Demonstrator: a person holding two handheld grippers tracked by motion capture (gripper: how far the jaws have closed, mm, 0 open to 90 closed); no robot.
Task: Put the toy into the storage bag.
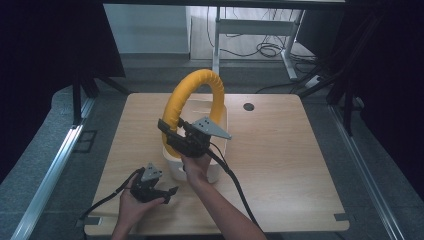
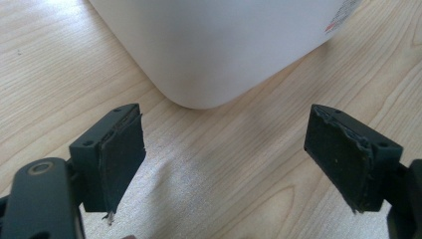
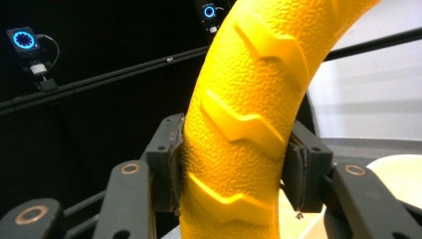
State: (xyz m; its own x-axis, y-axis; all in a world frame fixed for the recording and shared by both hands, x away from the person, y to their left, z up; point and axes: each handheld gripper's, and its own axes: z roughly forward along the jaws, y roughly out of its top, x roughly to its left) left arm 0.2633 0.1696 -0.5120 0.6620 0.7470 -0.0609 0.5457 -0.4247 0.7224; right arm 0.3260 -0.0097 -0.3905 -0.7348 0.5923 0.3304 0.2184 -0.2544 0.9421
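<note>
Held thing: the yellow, pebble-textured foam ring with raised chevron ridges (image 1: 192, 102) stands upright in the middle of the high view, its lower left arc clamped; its plane runs from lower left toward upper right of that frame
Right hand-held gripper (image 1: 172, 134): closed on the ring's tube; in the right gripper view its pads (image 3: 171, 167) press both flanks of the ring (image 3: 239, 129), which rises from bottom centre and curves to the upper right
Left hand-held gripper (image 1: 167, 194): open and empty, low at lower left of the high view; its jaws stand wide apart over bare wood in the left gripper view
Key relation: the white rounded plastic bin (image 1: 217, 172) sits on the pale wooden table (image 1: 280, 150) directly under the ring; the ring's bottom hangs over or just inside its mouth, I cannot tell which; the right hand is nearer
View differences: the left gripper view shows the bin's rounded corner (image 2: 209, 55) just ahead of the open jaws; the right gripper view shows the bin's rim (image 3: 393, 169) at lower right, beyond the grip
</note>
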